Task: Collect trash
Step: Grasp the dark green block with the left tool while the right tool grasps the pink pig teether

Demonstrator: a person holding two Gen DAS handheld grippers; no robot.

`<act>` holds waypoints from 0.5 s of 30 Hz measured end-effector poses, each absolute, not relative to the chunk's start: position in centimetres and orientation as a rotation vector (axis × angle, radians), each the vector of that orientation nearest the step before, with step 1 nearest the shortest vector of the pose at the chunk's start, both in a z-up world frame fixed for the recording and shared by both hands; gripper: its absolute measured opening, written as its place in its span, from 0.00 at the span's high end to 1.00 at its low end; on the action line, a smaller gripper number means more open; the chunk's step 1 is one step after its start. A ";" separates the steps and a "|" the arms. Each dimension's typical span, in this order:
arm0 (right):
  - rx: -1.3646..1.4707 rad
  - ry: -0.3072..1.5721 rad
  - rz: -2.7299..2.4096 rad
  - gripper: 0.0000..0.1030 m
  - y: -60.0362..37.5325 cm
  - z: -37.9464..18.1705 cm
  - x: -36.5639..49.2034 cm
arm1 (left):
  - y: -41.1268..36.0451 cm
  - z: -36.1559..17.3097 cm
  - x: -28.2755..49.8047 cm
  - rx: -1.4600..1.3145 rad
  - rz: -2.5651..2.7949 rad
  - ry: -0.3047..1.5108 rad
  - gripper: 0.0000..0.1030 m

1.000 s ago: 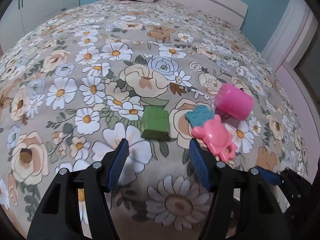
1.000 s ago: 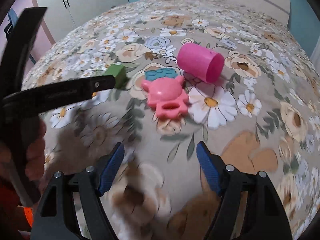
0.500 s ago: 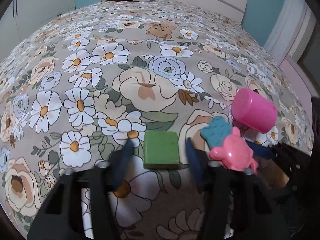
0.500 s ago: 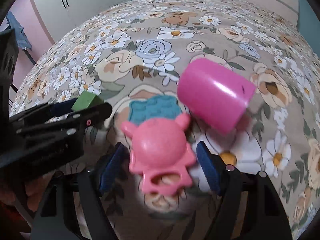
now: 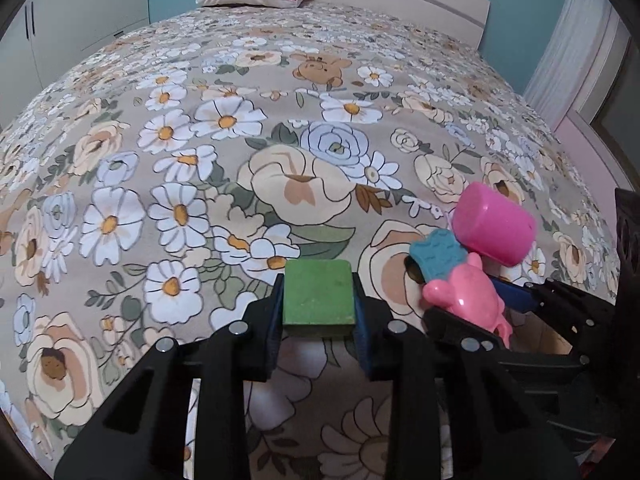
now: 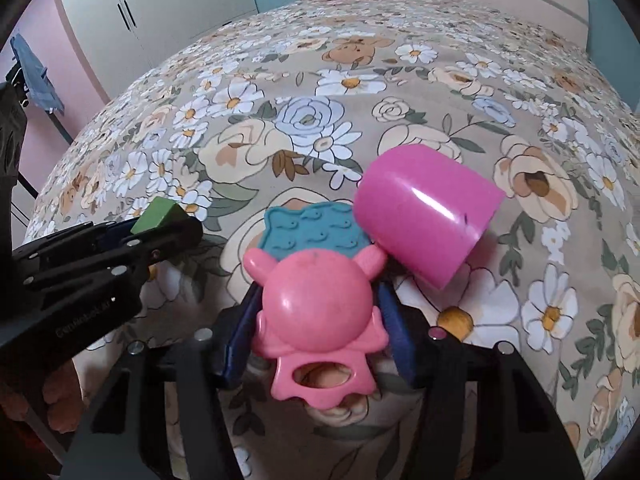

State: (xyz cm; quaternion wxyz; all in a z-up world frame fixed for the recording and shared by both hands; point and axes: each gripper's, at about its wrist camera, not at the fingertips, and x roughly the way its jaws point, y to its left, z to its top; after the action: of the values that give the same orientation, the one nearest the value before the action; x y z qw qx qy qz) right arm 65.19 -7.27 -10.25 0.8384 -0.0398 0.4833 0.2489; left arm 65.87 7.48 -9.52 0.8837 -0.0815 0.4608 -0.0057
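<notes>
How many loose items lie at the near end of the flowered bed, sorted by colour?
Green: 1, the green square block
Pink: 2, the pink plastic animal toy and the magenta plastic cup on its side
Blue: 1, the teal textured mould
Total: 4

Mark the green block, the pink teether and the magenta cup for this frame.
green block (image 5: 319,294), left wrist view, centre of its top face.
pink teether (image 6: 316,304), right wrist view, its round body.
magenta cup (image 6: 424,212), right wrist view, its side wall.
</notes>
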 end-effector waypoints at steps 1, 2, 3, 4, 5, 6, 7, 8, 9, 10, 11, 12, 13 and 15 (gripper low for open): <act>-0.080 1.018 0.529 0.42 -7.3 -9.9 65.0 | 7.4 -9.2 65.7 -0.165 -0.009 0.956 0.70; -0.077 1.011 0.530 0.42 -7.4 -9.4 64.7 | 7.4 -8.9 65.5 -0.159 -0.005 0.953 0.70; -0.078 1.005 0.528 0.42 -7.4 -9.0 64.5 | 7.3 -8.4 65.2 -0.154 -0.002 0.951 0.70; -0.080 0.996 0.522 0.42 -7.5 -8.4 64.2 | 7.3 -8.0 64.9 -0.155 -0.004 0.949 0.70; -0.079 0.987 0.520 0.42 -7.6 -7.8 63.9 | 7.3 -7.4 64.5 -0.154 -0.005 0.943 0.70; -0.080 0.982 0.520 0.42 -7.7 -7.3 63.6 | 7.2 -7.0 64.2 -0.152 -0.004 0.937 0.70; -0.083 0.975 0.519 0.42 -7.8 -6.7 63.2 | 7.2 -6.3 63.8 -0.148 -0.004 0.927 0.70; -0.084 0.966 0.517 0.42 -7.9 -6.1 62.8 | 7.1 -5.6 63.3 -0.147 -0.005 0.918 0.70; -0.083 0.962 0.516 0.42 -8.1 -5.5 62.4 | 7.1 -5.2 63.0 -0.147 -0.005 0.914 0.70; -0.083 0.954 0.516 0.42 -8.2 -4.7 61.9 | 7.0 -4.5 62.6 -0.145 -0.005 0.908 0.70; -0.085 0.947 0.515 0.42 -8.3 -4.2 61.5 | 6.9 -4.0 62.2 -0.141 -0.006 0.903 0.70; -0.088 0.939 0.513 0.42 -8.4 -3.7 61.1 | 6.9 -3.4 61.7 -0.137 -0.004 0.896 0.70; -0.089 0.930 0.512 0.42 -8.6 -2.8 60.4 | 6.8 -2.8 61.2 -0.134 -0.002 0.890 0.70; -0.094 0.914 0.512 0.42 -8.9 -1.4 59.2 | 6.7 -1.6 60.1 -0.128 0.002 0.880 0.70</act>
State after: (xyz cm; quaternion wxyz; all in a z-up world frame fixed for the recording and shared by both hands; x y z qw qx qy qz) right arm 59.17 -8.91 -1.42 0.8648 -0.0447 0.4363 0.2445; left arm 60.08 6.72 -1.56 0.9027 -0.0617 0.4258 0.0011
